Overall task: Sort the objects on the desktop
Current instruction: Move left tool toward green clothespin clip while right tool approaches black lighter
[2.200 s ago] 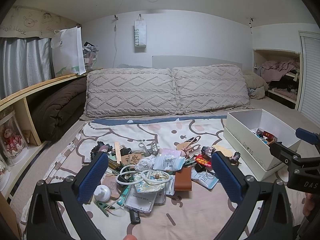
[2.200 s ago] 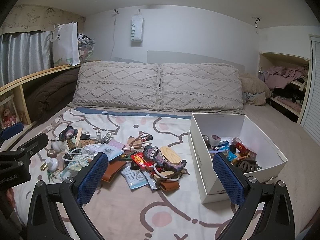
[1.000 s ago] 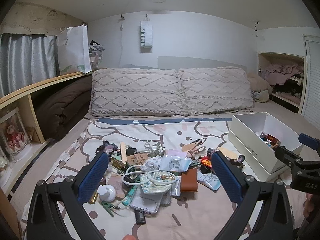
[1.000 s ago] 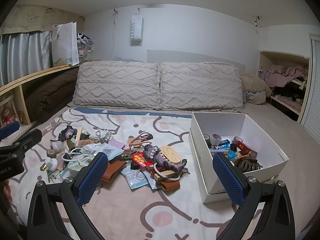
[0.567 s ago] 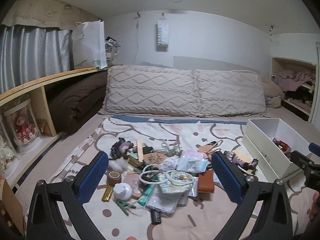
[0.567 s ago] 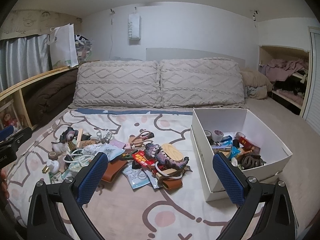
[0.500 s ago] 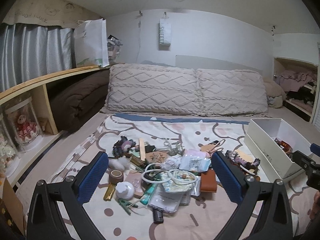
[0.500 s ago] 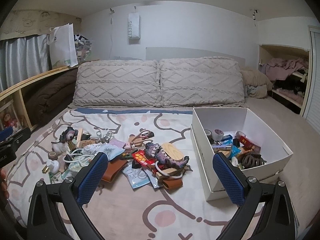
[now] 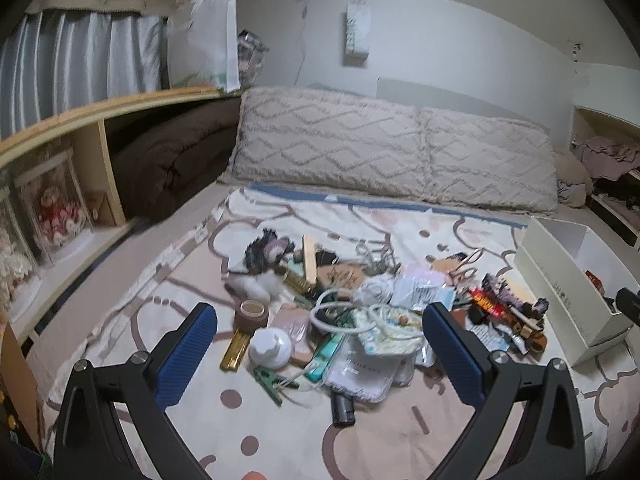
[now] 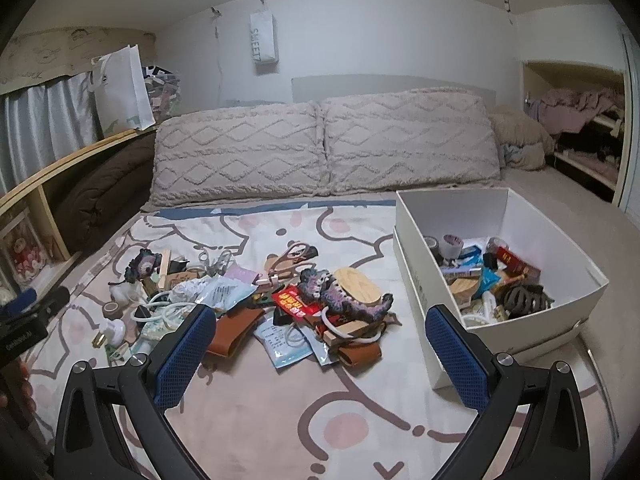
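Note:
A pile of small objects lies on the patterned bedsheet [image 9: 280, 432]: a brown tape roll [image 9: 251, 314], a white round bottle [image 9: 271, 347], a gold bar [image 9: 234, 349], a green clip [image 9: 269, 380], a white cable [image 9: 340, 312] and a black tube [image 9: 342, 409]. My left gripper [image 9: 320, 352] is open and empty above the pile's near left side. My right gripper [image 10: 322, 348] is open and empty, near a purple dinosaur toy [image 10: 340, 294] and brown leather pieces [image 10: 234, 332]. A white box [image 10: 576, 320] with several items in it stands at the right.
Two knitted pillows [image 10: 320, 148] lie at the bed's head. A wooden shelf [image 9: 96, 120] with a brown blanket [image 9: 168, 160] and boxed dolls [image 9: 52, 208] runs along the left. A closet nook [image 10: 580, 120] with clothes is at the far right.
My left gripper has swung left and closer to the pile; the box has slid toward the right edge of its view. My right gripper has barely moved. Both stay open.

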Action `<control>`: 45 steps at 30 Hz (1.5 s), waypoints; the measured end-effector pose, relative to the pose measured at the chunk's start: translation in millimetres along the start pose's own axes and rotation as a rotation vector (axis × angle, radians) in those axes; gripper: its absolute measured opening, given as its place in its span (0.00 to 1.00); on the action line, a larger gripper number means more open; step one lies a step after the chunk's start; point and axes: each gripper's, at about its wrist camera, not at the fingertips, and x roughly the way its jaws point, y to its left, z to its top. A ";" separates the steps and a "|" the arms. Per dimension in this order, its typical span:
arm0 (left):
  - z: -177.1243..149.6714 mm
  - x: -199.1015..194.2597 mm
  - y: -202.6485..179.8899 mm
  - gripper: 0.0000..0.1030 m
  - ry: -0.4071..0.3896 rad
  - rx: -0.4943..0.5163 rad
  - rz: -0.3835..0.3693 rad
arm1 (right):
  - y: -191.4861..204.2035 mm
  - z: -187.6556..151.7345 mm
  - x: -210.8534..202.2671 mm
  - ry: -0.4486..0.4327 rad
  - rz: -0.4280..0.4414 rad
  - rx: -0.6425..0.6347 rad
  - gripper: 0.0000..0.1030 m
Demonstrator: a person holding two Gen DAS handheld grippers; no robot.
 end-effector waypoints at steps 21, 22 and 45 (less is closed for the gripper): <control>-25.5 59.4 39.3 0.99 0.213 -0.207 -0.020 | 59.6 -47.0 67.9 0.215 0.233 0.012 1.00; -27.1 62.7 43.0 0.99 0.224 -0.229 -0.020 | 63.6 -51.4 71.5 0.228 0.254 0.018 1.00; -62.8 117.2 57.0 0.59 0.414 -0.354 -0.018 | 132.8 -116.2 108.3 0.309 0.333 -0.016 1.00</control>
